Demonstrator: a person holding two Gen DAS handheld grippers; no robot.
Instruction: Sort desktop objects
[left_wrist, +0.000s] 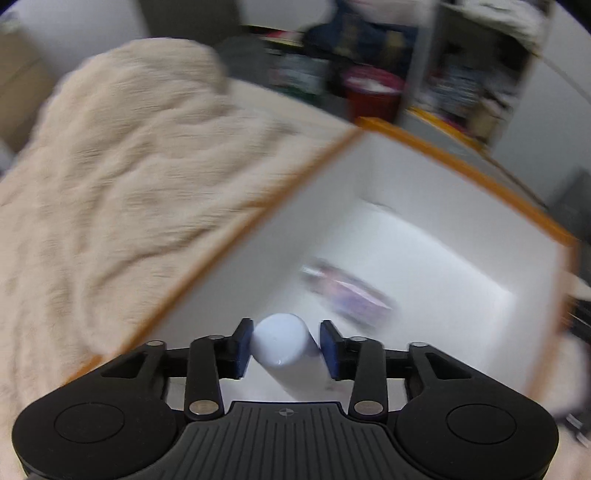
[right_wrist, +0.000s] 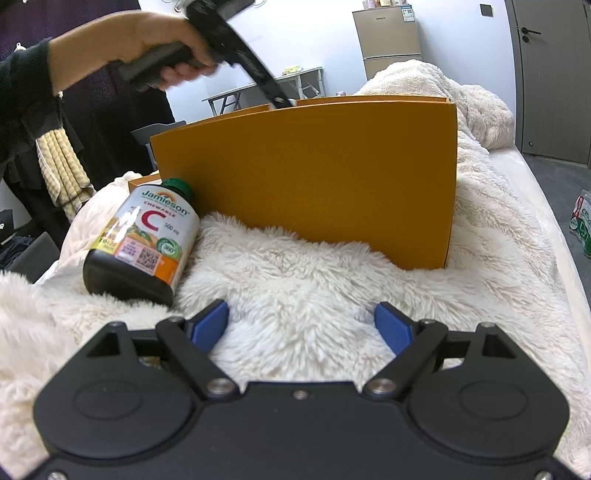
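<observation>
One white tube | long axis along fingers | rounded end forward

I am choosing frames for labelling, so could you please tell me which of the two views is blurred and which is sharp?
Left wrist view: heavy motion smear over the blanket, the box rim and the packet inside; only the left gripper and white tube look crisp. Right wrist view: sharp, the bottle label readable, with blur only on the person's hand; fisheye bends the box.
</observation>
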